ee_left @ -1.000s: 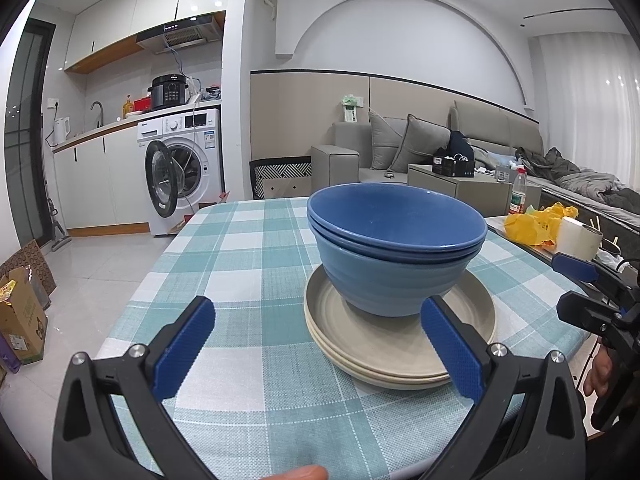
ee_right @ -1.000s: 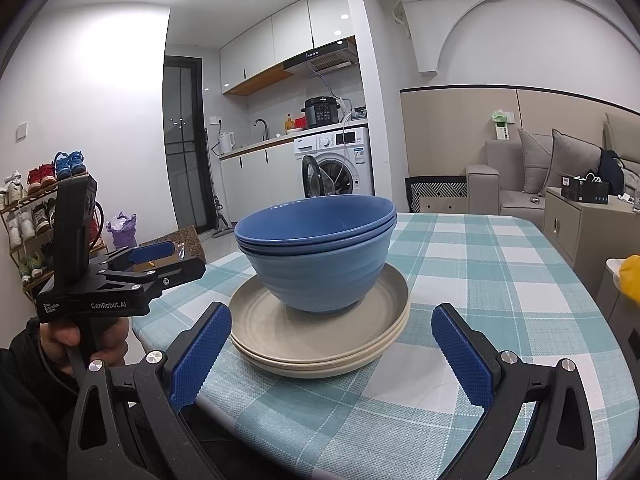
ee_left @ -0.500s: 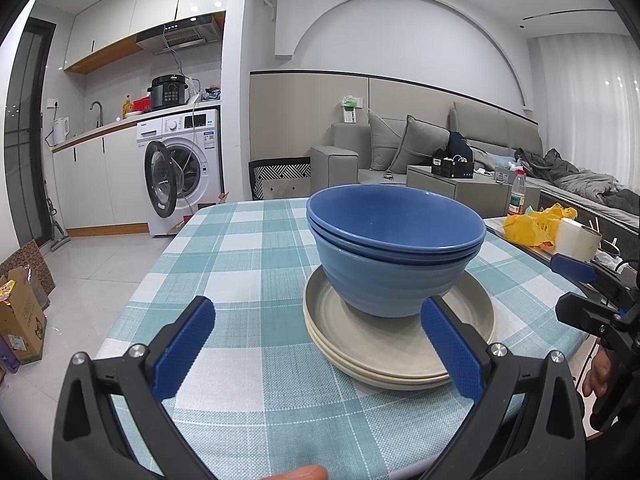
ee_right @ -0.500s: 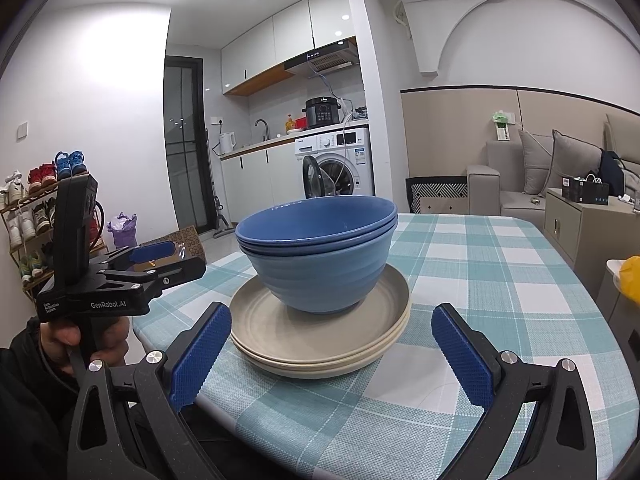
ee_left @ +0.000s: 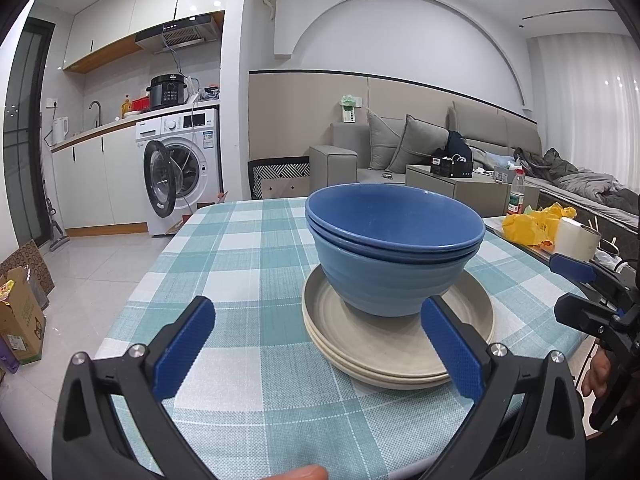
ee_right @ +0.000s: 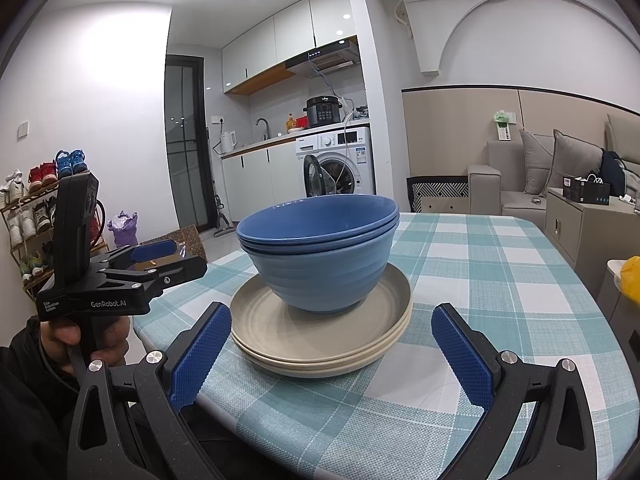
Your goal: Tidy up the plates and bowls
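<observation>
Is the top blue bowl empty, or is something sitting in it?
Empty, as far as visible: the top blue bowl shows only bare blue inner wall in both wrist views. Its very bottom is hidden behind the near rim.

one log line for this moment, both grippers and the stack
left gripper: open, empty | right gripper: open, empty | blue bowls: nested on beige plates | stack untouched

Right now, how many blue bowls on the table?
3, going by rims: blue bowls nested in one stack, sitting on the beige plates. More could hide inside.
</observation>
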Tool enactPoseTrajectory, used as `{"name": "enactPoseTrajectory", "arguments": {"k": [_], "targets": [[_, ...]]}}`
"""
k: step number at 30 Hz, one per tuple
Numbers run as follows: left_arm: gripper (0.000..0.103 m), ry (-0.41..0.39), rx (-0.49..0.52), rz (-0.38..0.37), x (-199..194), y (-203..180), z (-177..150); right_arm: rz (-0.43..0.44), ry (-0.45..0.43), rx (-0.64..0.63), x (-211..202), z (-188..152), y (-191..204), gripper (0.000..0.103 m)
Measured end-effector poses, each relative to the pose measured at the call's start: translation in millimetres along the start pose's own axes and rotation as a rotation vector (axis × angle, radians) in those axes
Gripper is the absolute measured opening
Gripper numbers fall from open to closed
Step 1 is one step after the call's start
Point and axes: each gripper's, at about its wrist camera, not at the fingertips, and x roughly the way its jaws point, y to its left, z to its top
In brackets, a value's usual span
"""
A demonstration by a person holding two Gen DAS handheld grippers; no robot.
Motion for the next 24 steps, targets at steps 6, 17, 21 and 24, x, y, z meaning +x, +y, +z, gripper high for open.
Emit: {"name": "enactPoseTrajectory", "arguments": {"k": [6, 17, 21, 24], "targets": [[0.103, 0.0, 0.0, 0.0, 0.0, 0.1, 0.0, -0.001, 0.001, 0.0, -0.1, -0.1, 0.0, 0.102], [0.103, -0.002, -0.002, -0.003, 0.1, -0.1, -1.2, 0.001, 0.001, -0.002, 0.1, -0.5, 0.9, 0.102], [0.103, -0.003, -0.003, -0.005, -0.6, 0.2, -1.5, 0.001, 0.002, -0.001, 0.2, -0.3, 0.8, 0.102], [0.103, -0.005, -0.006, -0.01, -1.3, 0.5, -2.0, 0.001, 0.002, -0.002, 0.3, -0.4, 0.9, 0.102]]}}
